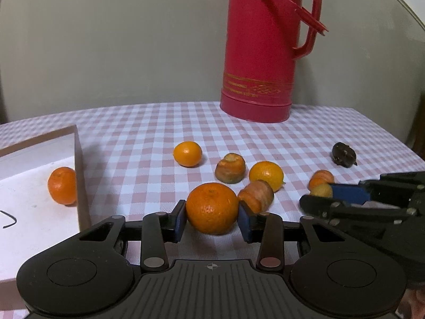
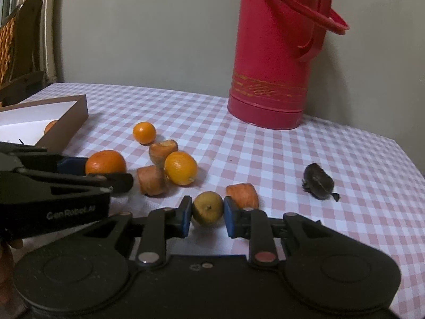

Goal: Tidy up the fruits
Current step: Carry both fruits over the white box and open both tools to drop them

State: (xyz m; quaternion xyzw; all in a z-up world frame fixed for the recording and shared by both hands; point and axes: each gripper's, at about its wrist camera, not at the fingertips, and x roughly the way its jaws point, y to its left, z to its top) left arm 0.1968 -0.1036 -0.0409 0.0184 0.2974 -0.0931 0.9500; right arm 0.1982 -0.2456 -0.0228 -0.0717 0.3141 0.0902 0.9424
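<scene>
Round orange mandarin (image 1: 211,207) between tongs (image 1: 212,219)

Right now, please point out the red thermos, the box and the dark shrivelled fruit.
red thermos (image 1: 255,66): left wrist view, body.
box (image 1: 79,175): left wrist view, brown side wall.
dark shrivelled fruit (image 2: 318,179): right wrist view, middle.

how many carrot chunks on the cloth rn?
3. One carrot chunk sits behind the yellow-orange citrus, a second chunk lies left of that citrus, a third chunk lies just beyond the right tongs. More may hide behind the tongs.
</scene>
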